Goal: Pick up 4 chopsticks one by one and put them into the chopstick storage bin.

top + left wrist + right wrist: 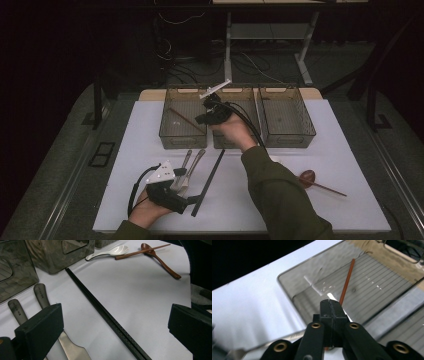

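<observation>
At upper centre, the right gripper [209, 116] hovers over the left bin [182, 117], jaws together; lower left, the left gripper [185, 186] rests jaws apart beside the black chopstick [208, 182].

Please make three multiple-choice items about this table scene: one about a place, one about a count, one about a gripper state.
1. Where does the brown chopstick lie?
A. in the left bin
B. in the right bin
C. beside the wooden spoon

2. How many bins stand on the table?
A. two
B. three
C. four

3. How do the right gripper's jaws stand?
A. wide open
B. shut on a spoon
C. shut, empty

Answers:
1 A, the stick rests slantwise on the left bin's floor.
2 B, three stand in a row.
3 C, the pads meet, nothing between them.
</observation>
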`<state>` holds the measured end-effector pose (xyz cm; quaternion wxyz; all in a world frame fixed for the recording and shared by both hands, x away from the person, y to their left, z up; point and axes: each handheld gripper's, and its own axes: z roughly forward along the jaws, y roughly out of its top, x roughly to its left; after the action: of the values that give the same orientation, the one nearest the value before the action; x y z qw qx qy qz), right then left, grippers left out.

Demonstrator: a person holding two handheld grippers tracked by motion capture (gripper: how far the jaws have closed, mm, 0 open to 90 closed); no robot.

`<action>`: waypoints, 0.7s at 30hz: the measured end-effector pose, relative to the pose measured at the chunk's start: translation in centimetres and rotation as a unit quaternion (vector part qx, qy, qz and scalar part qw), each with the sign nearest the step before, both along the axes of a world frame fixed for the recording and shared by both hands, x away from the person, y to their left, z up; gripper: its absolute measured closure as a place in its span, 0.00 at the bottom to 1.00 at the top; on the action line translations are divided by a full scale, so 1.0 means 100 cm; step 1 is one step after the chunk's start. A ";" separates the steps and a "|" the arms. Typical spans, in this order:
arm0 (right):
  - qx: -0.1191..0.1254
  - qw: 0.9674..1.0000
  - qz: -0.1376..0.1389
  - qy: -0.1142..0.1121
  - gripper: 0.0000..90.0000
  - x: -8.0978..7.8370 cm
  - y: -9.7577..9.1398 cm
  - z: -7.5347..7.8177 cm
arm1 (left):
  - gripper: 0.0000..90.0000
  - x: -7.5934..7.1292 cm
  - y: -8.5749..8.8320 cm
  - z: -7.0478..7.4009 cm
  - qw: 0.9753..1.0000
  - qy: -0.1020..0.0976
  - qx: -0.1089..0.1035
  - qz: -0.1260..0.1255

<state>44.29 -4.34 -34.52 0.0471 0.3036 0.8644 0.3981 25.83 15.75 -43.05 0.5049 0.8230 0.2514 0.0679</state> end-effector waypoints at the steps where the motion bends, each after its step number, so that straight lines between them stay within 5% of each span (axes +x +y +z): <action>1: 0.000 1.000 0.004 0.000 0.99 -0.003 -0.003 -0.001 | 0.00 0.000 0.000 0.000 1.000 -0.001 0.001 -0.001; 9: -0.025 1.000 0.012 0.004 0.99 -0.019 -0.015 -0.008 | 0.00 0.000 -0.001 0.000 1.000 -0.002 0.005 -0.001; 21: -0.038 0.999 0.007 0.008 0.99 -0.014 -0.010 -0.022 | 0.00 0.000 0.000 0.000 1.000 0.000 0.006 -0.001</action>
<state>42.90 -5.33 -36.68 0.0487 0.2986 0.8812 0.3633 25.83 15.71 -43.10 0.5000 0.8263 0.2498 0.0689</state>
